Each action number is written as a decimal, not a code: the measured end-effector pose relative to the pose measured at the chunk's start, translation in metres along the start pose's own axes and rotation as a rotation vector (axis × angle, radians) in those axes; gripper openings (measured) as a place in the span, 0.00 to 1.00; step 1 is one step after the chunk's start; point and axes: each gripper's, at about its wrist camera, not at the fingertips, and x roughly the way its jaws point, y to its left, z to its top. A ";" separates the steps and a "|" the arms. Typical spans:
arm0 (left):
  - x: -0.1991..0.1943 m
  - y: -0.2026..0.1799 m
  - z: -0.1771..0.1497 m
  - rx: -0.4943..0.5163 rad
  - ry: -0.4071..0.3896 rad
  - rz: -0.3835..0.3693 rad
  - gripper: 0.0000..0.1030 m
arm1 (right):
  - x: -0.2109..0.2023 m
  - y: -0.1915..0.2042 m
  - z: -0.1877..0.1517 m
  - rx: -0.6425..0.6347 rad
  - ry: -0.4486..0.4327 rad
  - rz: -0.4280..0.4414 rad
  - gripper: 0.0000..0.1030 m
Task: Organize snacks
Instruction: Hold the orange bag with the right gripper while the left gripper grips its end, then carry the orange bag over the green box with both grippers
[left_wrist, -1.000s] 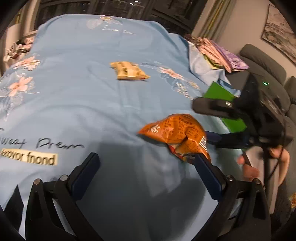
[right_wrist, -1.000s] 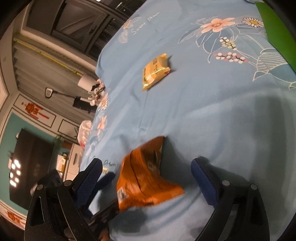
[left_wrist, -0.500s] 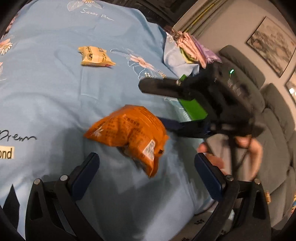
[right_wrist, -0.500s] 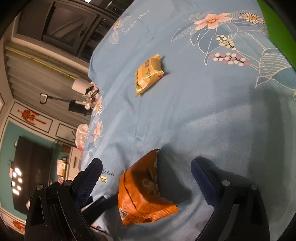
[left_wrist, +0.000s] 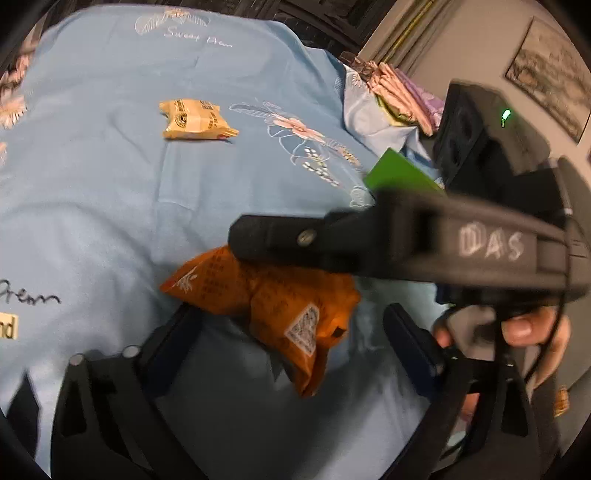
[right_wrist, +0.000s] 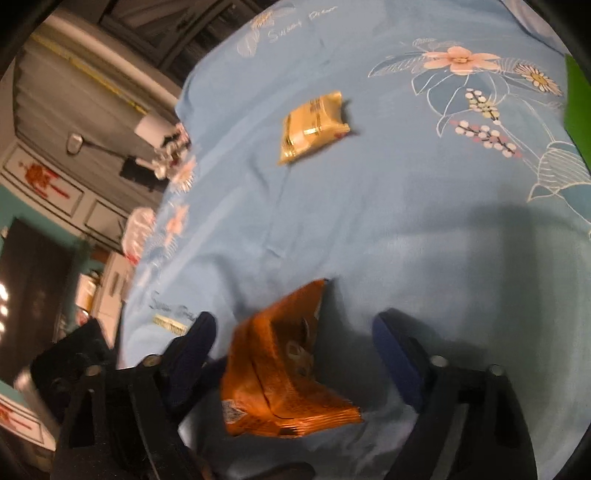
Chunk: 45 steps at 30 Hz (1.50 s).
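- You are holding the left gripper low over the cloth, its blue-padded jaws gaping on either side of the crinkled orange foil snack bag; the jaws have just been closing in, but neither pad is pressing the bag.
- You are bringing the right gripper to the same orange bag from the other side: its jaws have just been narrowing too, the bag is sitting between them, and the pads are standing clear of the foil, as far as the blur allows.
- In the left wrist view, your right gripper's black body is reaching across just above the bag, with your hand gripping its handle at the right.
- The orange bag is lying on the light blue flowered cloth, near its front edge.
- Farther back, a small pale yellow snack packet is lying flat on the cloth, well apart from the orange bag.
- To the right, a bright green flat sheet is resting at the cloth's edge.
- Beyond it, a stack of pink and purple wrappers is sitting at the far right corner.
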 end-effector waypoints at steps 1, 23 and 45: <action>-0.001 0.005 0.001 -0.023 -0.011 0.027 0.77 | 0.000 0.003 0.000 -0.008 0.001 0.031 0.57; -0.022 0.006 0.007 -0.082 -0.033 -0.011 0.45 | -0.014 0.019 -0.002 -0.014 -0.086 0.104 0.42; -0.014 -0.117 0.046 0.148 0.005 -0.147 0.44 | -0.145 -0.029 -0.019 0.002 -0.385 0.140 0.42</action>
